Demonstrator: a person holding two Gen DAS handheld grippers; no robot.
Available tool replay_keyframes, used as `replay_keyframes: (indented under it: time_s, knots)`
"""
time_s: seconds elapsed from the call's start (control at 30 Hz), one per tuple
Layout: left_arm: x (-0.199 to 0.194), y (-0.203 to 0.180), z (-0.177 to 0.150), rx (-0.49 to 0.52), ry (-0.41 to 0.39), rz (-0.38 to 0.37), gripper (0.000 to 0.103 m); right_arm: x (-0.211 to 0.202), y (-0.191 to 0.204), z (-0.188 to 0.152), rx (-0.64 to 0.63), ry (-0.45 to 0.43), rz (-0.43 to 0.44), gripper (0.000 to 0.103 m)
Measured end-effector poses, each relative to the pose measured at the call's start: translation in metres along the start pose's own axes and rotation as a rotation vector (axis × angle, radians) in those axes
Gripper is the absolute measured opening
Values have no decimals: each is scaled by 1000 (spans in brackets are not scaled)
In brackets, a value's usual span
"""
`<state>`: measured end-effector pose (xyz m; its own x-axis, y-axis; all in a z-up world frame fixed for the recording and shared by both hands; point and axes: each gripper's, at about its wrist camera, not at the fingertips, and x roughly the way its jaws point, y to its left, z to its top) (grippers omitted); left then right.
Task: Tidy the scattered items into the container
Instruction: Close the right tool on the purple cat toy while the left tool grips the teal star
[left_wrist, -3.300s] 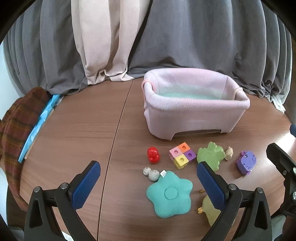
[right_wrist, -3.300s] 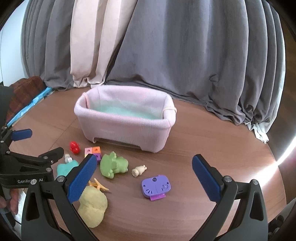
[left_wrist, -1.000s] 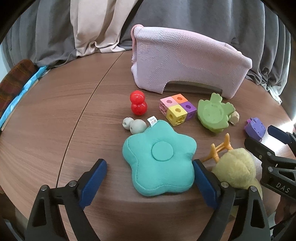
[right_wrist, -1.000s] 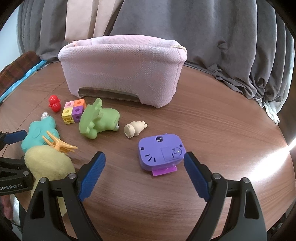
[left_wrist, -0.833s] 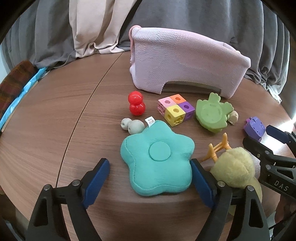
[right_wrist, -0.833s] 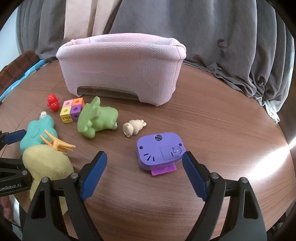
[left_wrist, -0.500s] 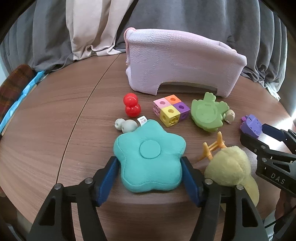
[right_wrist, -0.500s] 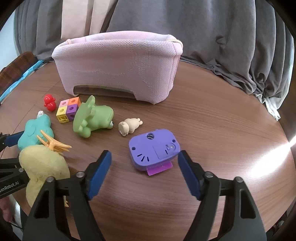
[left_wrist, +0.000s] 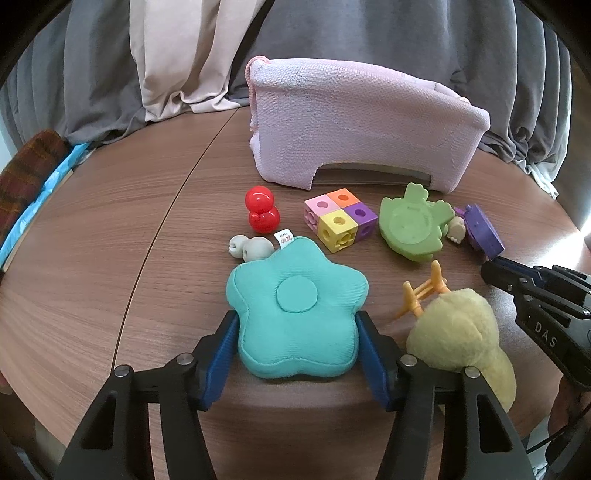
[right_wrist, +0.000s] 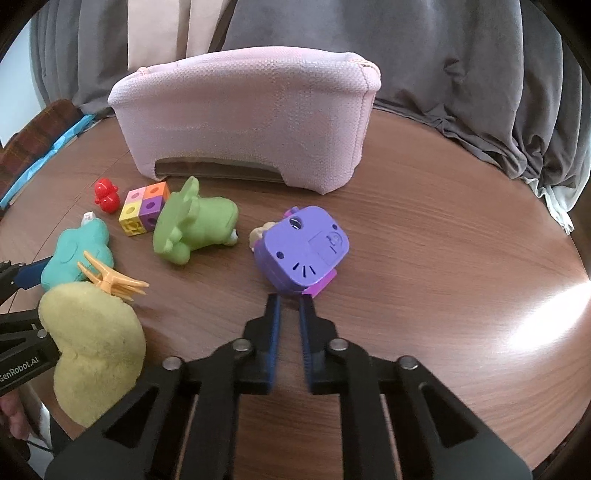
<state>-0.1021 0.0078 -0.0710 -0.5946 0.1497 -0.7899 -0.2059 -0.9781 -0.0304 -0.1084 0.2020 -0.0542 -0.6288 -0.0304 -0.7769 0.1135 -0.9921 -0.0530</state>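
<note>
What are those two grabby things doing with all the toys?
Someone is tidying toys into the pink basket, using a gripper in each hand. The left gripper is squeezing the teal star cushion from both sides. The right gripper has nearly closed at the near edge of the purple toy, which is tipped up. The red duck, colored blocks, green toy and yellow plush lie on the table.

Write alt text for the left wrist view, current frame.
The left hand-held gripper is closed on a teal star cushion lying on a wooden table. Beyond it lie a red toy, colored cubes, a green toy and a pink basket; a yellow plush sits right.
</note>
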Motion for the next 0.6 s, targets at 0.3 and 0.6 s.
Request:
replay_keyframes:
  time_s: [0.3, 0.6]
  knots:
    - [0, 3, 0, -6, 1, 1, 56, -2, -2, 4, 14, -8, -39, 43]
    - [4, 7, 3, -10, -1, 0, 56, -9, 1, 14, -5, -53, -80, 68]
